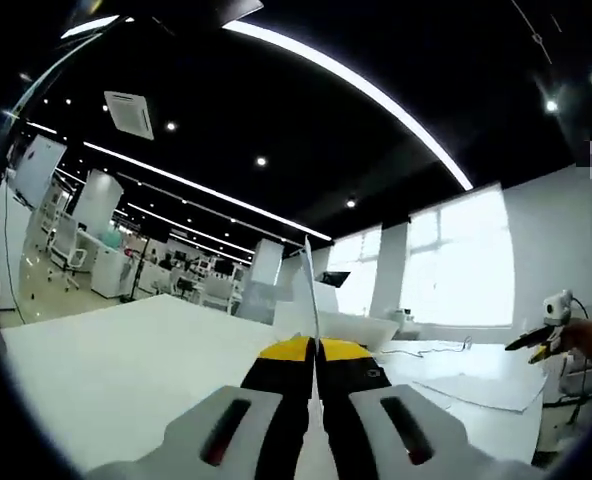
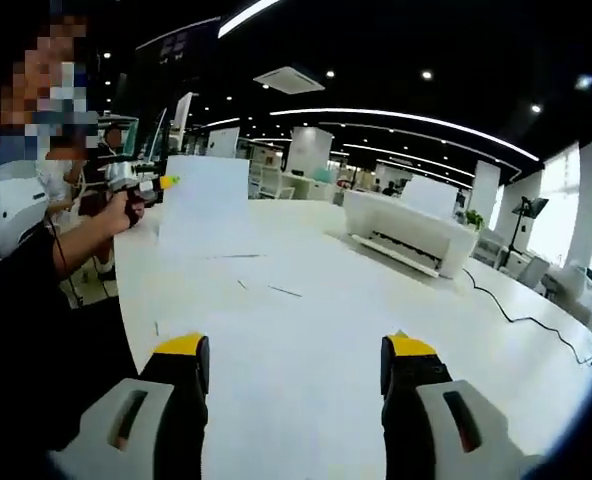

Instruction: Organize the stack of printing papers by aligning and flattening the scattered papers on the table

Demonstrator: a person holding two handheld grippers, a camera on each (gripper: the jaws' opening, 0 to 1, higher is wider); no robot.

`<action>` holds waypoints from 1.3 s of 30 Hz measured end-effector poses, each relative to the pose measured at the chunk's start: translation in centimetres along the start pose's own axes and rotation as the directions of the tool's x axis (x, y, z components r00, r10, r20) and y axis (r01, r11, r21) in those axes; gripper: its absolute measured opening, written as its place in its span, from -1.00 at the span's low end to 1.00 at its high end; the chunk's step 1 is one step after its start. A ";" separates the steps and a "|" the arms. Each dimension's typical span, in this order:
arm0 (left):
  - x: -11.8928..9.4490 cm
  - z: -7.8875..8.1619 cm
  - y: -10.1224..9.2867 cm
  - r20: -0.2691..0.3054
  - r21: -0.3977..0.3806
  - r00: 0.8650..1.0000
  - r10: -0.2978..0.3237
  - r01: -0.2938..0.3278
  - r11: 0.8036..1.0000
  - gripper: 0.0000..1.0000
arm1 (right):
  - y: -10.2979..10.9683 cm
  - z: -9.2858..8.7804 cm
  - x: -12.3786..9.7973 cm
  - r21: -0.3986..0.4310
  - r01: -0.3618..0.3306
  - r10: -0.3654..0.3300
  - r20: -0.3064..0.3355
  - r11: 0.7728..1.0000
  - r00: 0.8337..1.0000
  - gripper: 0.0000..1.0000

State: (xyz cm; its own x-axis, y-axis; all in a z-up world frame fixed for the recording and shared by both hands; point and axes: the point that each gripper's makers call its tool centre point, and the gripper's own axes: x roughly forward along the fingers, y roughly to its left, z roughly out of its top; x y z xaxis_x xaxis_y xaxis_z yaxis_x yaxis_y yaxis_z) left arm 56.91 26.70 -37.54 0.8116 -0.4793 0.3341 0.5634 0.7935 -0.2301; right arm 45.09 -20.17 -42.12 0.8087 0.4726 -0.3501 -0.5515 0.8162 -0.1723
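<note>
My left gripper (image 1: 314, 350) is shut on a white sheet of paper (image 1: 309, 290), seen edge-on as a thin blade rising between the yellow tips. In the right gripper view the same sheet (image 2: 206, 205) stands upright above the table's far left corner, held at its edge by the left gripper (image 2: 161, 182) in a person's hand. My right gripper (image 2: 294, 360) is open over the white table (image 2: 306, 400), nothing between its jaws. Loose sheets (image 1: 476, 388) lie flat on the table; in the right gripper view thin edges of the sheets (image 2: 276, 290) show ahead of the jaws.
A white printer (image 2: 411, 232) stands at the table's far side, also the printer (image 1: 366, 325) beyond the held sheet. A black cable (image 2: 521, 318) trails across the table on the right. A person (image 2: 36, 230) stands at the left table edge. The right gripper (image 1: 544, 338) shows at the far right.
</note>
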 end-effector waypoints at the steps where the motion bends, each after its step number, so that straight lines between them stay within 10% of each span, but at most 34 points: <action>1: 0.0 -0.1 0.1 -0.003 0.005 1.000 0.006 -0.006 1.000 -0.87 | -0.5 0.0 0.1 0.006 0.007 -0.007 -0.003 1.000 1.000 0.32; 39: 0.8 -2.4 0.0 -0.123 0.065 0.992 0.022 -0.014 0.998 -0.87 | -7.3 -0.6 2.9 0.048 0.045 -0.042 -0.063 0.998 0.997 0.33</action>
State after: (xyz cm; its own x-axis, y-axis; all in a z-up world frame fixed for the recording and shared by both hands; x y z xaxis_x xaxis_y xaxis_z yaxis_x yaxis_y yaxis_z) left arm 57.89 25.40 -39.49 0.8367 -0.5042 0.2137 0.5406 0.8228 -0.1753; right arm 51.34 -25.00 -42.45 0.8168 0.4156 -0.4002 -0.5039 0.8517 -0.1440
